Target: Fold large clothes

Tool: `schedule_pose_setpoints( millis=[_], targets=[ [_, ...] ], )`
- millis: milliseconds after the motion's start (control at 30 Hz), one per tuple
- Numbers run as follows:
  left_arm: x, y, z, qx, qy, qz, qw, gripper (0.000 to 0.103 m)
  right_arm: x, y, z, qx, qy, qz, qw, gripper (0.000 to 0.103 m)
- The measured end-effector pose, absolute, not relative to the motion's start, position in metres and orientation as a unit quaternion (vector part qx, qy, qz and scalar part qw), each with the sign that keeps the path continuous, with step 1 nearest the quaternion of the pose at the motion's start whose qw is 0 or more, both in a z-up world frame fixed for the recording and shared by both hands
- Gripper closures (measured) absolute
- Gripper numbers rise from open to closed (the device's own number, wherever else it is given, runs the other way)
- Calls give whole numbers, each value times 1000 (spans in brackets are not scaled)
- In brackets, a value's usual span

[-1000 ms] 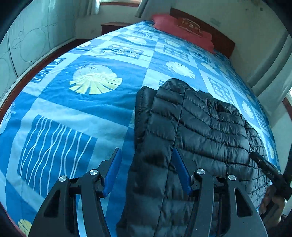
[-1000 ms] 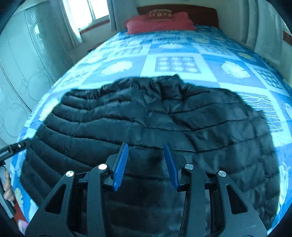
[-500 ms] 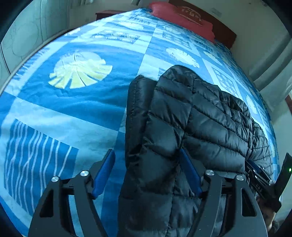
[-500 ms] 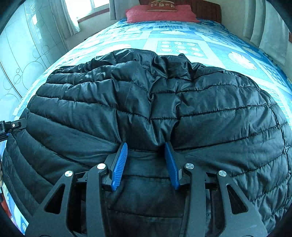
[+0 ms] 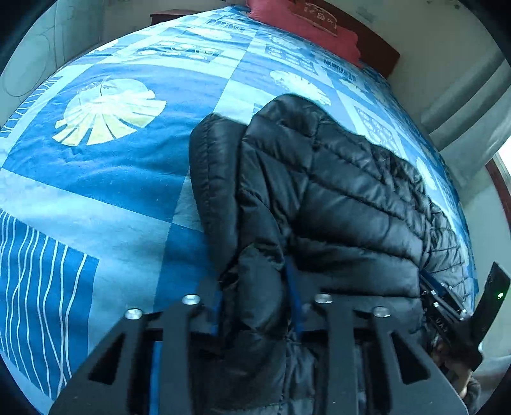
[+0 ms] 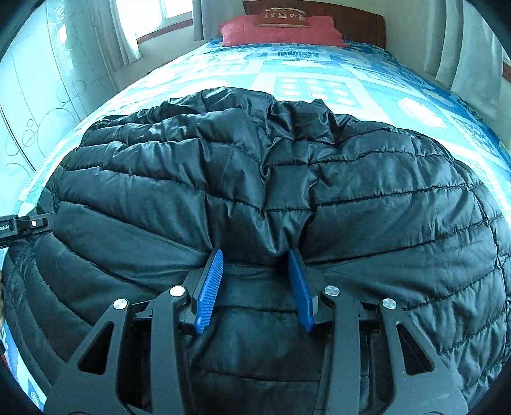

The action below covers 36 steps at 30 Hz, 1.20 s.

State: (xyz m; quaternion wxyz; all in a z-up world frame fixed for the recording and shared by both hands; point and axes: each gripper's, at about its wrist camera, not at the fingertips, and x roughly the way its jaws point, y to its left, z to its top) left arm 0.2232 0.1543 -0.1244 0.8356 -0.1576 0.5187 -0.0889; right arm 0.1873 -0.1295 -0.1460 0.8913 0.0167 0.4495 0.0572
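We see a puffy black quilted jacket lying on a big bed with a blue and white patterned cover. Our left tongs are closing on a thick fold at the jacket's side edge, and the fold fills the space between them. Our right tongs are squeezed onto a bunched bit of the jacket's near edge. A red pillow sits at the far end of the bed.

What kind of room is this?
Most likely a bedroom: a wide bed with a blue patterned bedspread, a red pillow against a wooden headboard, and window curtains.
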Motion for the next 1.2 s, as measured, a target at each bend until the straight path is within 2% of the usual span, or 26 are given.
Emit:
schedule_pose_setpoints(
  millis=[133, 333, 500, 667, 900, 1200],
  targets=[
    [213, 145, -97, -142, 500, -80, 851, 83, 186, -129, -146, 17, 449, 58, 892, 61],
    [203, 121, -47, -118, 470, -78, 871, 84, 180, -134, -133, 26, 444, 62, 893, 62],
    [196, 81, -13, -91, 452, -92, 883, 84, 156, -164, -102, 56, 428, 65, 900, 61],
    [193, 21, 7, -52, 436, -109, 892, 84, 125, -206, -72, 63, 410, 59, 908, 53],
    [190, -75, 9, 15, 431, -132, 893, 83, 92, -272, -51, 80, 396, 20, 914, 51],
    [180, -178, -32, 81, 439, -129, 886, 83, 65, -347, -54, 96, 402, -27, 910, 51]
  ],
)
